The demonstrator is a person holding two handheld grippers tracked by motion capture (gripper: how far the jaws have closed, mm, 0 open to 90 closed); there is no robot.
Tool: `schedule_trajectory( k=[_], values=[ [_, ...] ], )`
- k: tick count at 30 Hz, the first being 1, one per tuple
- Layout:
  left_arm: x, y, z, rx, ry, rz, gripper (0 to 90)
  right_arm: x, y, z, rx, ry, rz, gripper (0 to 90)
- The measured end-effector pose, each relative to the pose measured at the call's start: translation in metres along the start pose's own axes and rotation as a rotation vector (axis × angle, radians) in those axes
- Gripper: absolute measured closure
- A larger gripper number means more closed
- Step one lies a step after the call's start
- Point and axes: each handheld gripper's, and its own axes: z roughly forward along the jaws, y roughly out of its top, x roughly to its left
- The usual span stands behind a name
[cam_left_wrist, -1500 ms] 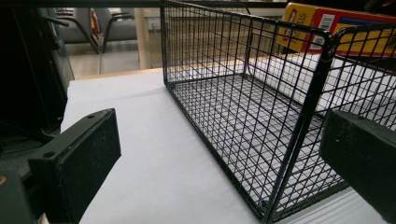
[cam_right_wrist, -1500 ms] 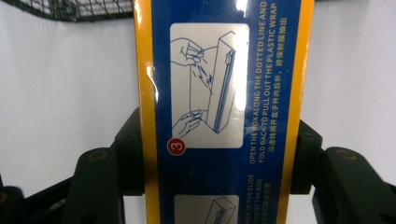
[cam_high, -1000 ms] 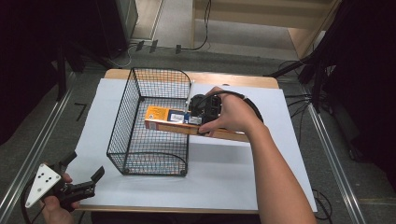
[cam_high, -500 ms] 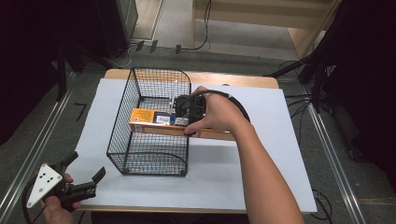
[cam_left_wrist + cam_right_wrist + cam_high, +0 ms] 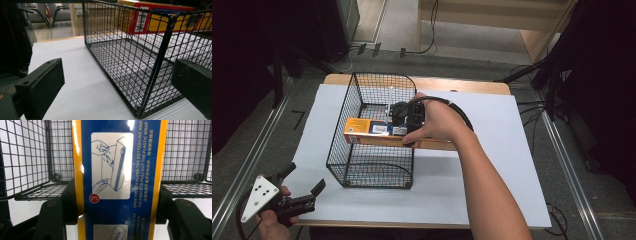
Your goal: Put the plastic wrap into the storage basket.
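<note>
White desk (image 5: 512, 165) at centre frame: our right gripper (image 5: 408, 116) fingers clamp the box (image 5: 367, 127), its long axis crossing the basket (image 5: 337, 150) rim; left gripper (image 5: 292, 202) fingers wide, lower left.

Grey floor (image 5: 277, 130), cables (image 5: 427, 30) behind table, pale wooden furniture (image 5: 512, 15) beyond, dark sides

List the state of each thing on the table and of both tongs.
Box: held level, reaching across the basket's rim, off the table.
Wire basket: upright on the table, its floor bare.
Right tongs: shut on the box.
Left tongs: open, holding nothing, near the basket's corner.
</note>
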Motion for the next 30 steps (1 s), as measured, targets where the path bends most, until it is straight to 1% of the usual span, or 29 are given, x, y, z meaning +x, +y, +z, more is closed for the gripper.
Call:
schedule_trajectory(
  k=[4,17,18,19,20,21,22,24,26,27,28,29,30],
  values=[
    [0.0,0.0,0.0,0.0,0.0,0.001,0.0,-0.001,0.001,0.0,0.005,0.0,-0.007,40.9],
    [0.0,0.0,0.0,-0.002,-0.001,0.0,0.0,-0.002,0.0,0.001,0.004,0.007,0.005,40.2],
    [0.0,0.0,0.0,-0.001,-0.001,0.0,0.0,-0.002,0.0,0.001,0.006,0.005,0.012,39.1],
    [0.0,0.0,0.0,-0.001,-0.001,-0.001,0.0,-0.002,0.0,0.001,-0.002,-0.001,0.01,33.4],
    [0.0,0.0,0.0,0.0,-0.002,-0.001,0.0,0.0,-0.001,0.001,-0.018,-0.037,0.015,16.3],
    [0.0,0.0,0.0,0.0,-0.002,-0.001,0.0,0.0,-0.001,0.001,-0.018,-0.037,0.015,16.3],
    [0.0,0.0,0.0,0.0,-0.002,-0.001,0.0,-0.002,-0.003,-0.003,-0.021,-0.054,0.063,7.0],
    [0.0,0.0,-0.001,0.001,-0.001,0.0,0.0,-0.004,-0.009,-0.009,-0.028,-0.049,0.077,5.1],
    [0.001,0.0,-0.001,0.001,0.001,-0.003,0.0,-0.007,-0.017,-0.015,-0.033,-0.018,0.085,4.6],
    [0.001,0.0,-0.001,0.001,0.001,-0.003,0.0,-0.007,-0.017,-0.015,-0.033,-0.018,0.085,4.6],
    [0.001,0.0,-0.001,0.003,0.002,-0.004,0.0,-0.007,-0.025,-0.027,-0.042,-0.035,0.099,6.1],
    [0.001,0.0,-0.001,0.003,0.002,-0.004,0.0,-0.007,-0.027,-0.03,-0.038,-0.033,0.096,7.2],
    [0.001,0.0,0.0,0.005,0.001,-0.005,0.0,-0.006,-0.03,-0.034,-0.022,-0.04,0.092,7.4]
  ],
)
